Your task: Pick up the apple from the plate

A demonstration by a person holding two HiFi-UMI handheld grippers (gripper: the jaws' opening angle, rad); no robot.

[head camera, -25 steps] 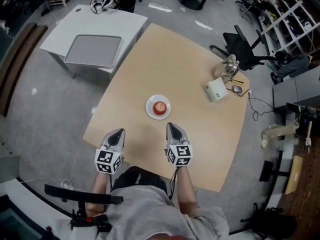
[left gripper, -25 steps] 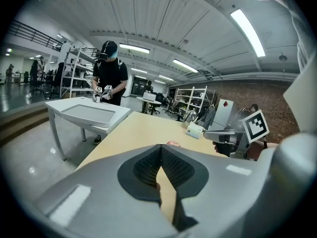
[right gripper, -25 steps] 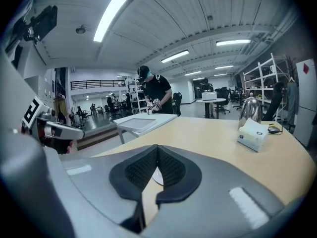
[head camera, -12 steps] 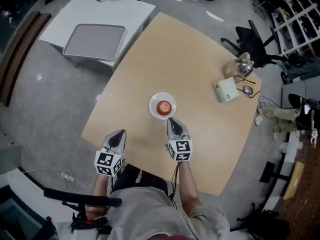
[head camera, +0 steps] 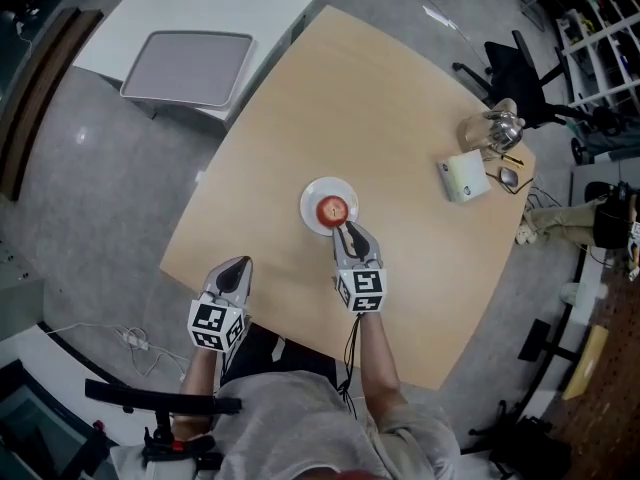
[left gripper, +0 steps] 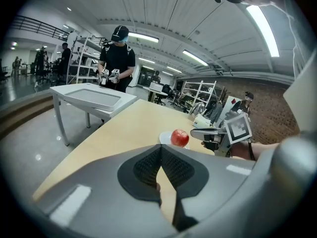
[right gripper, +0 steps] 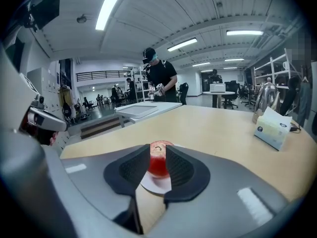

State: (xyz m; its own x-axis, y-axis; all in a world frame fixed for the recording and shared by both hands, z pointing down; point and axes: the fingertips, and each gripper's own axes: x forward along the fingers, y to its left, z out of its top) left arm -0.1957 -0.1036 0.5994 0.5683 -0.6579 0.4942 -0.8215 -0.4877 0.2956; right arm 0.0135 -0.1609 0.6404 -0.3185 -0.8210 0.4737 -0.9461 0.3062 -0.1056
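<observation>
Left hand-held gripper (head camera: 238,265), right hand-held gripper (head camera: 348,230): grey, black pads (right gripper: 181,170); grey shirt (head camera: 290,418).

A tissue box (head camera: 463,178) and metal kettle (head camera: 497,128) sit together on the tan table (head camera: 350,98) — a grey tray (head camera: 188,68) lies on the white desk (head camera: 270,10).

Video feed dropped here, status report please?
Left gripper shut, empty. Right gripper jaws just been opening, nothing between them. Apple on plate, just ahead. Nothing in the way.
</observation>
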